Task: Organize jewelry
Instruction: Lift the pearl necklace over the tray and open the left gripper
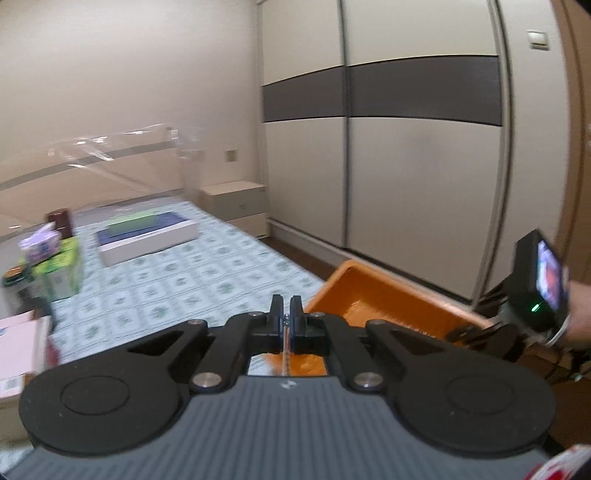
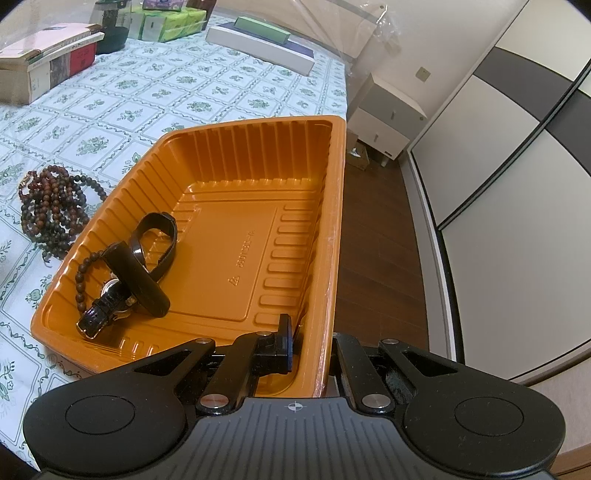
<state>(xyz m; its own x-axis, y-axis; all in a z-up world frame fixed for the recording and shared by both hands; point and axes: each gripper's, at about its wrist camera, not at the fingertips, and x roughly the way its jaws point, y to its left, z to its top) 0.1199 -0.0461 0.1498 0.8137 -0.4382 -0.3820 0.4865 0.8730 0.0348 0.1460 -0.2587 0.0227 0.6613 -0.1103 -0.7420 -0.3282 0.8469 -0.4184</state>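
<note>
An orange plastic tray (image 2: 258,206) sits at the table's right edge. It holds a black bangle (image 2: 138,273), a black strap watch (image 2: 107,306) and a brown bead bracelet (image 2: 83,273). A pile of dark wooden bead strands (image 2: 51,203) lies on the cloth left of the tray. My right gripper (image 2: 308,339) is shut on the tray's near right wall, one finger (image 2: 284,339) inside. My left gripper (image 1: 287,314) is raised above the tray (image 1: 376,299), shut on a thin silvery chain (image 1: 285,350) that hangs below the fingers. The right gripper's body (image 1: 532,295) shows at right.
A floral tablecloth (image 2: 147,99) covers the table. Books (image 2: 44,59), a dark jar (image 2: 110,29), green boxes (image 2: 170,22) and a flat white box (image 2: 258,44) stand at the far side. Wardrobe doors (image 1: 406,147), a nightstand (image 2: 384,122) and wood floor (image 2: 373,236) lie beyond the table's edge.
</note>
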